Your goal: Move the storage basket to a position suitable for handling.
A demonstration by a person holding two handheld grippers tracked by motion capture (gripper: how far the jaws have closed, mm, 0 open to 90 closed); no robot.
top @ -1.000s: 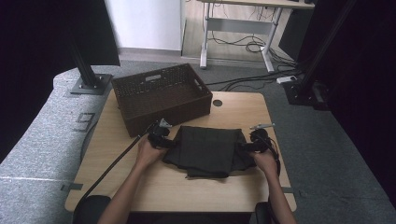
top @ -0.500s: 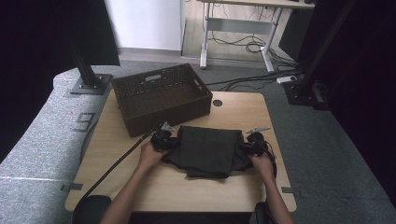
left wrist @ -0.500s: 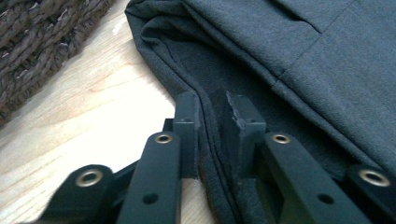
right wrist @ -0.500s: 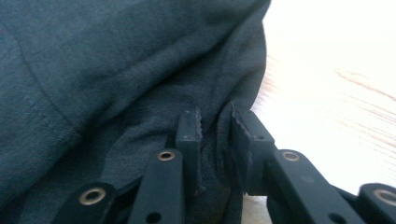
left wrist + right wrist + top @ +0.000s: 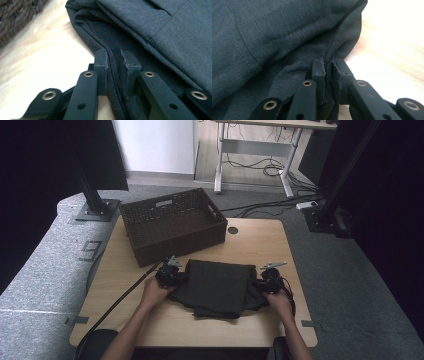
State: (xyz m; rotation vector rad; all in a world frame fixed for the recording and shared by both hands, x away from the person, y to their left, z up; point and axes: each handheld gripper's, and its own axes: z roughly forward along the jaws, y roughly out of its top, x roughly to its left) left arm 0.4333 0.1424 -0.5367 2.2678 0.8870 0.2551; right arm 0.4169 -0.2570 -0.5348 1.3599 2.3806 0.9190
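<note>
A folded dark grey garment (image 5: 216, 286) lies on the wooden table (image 5: 260, 240), in front of the person. My left gripper (image 5: 172, 275) sits at its left edge. In the left gripper view the jaws have just closed and the left gripper (image 5: 113, 62) is shut on a fold of the garment (image 5: 155, 27). My right gripper (image 5: 264, 282) sits at the garment's right edge. In the right gripper view the jaws of the right gripper (image 5: 328, 66) have just closed too and pinch the cloth (image 5: 274, 32) between them.
A dark woven basket (image 5: 172, 222) stands behind the garment at the table's back left, close to the left gripper. A round hole (image 5: 232, 230) lies in the tabletop to its right. Bare wood stretches at the right and the front.
Both hands have moved inward to the garment's side edges, and both pairs of jaws have closed on the cloth. The garment looks slightly bunched between them.
</note>
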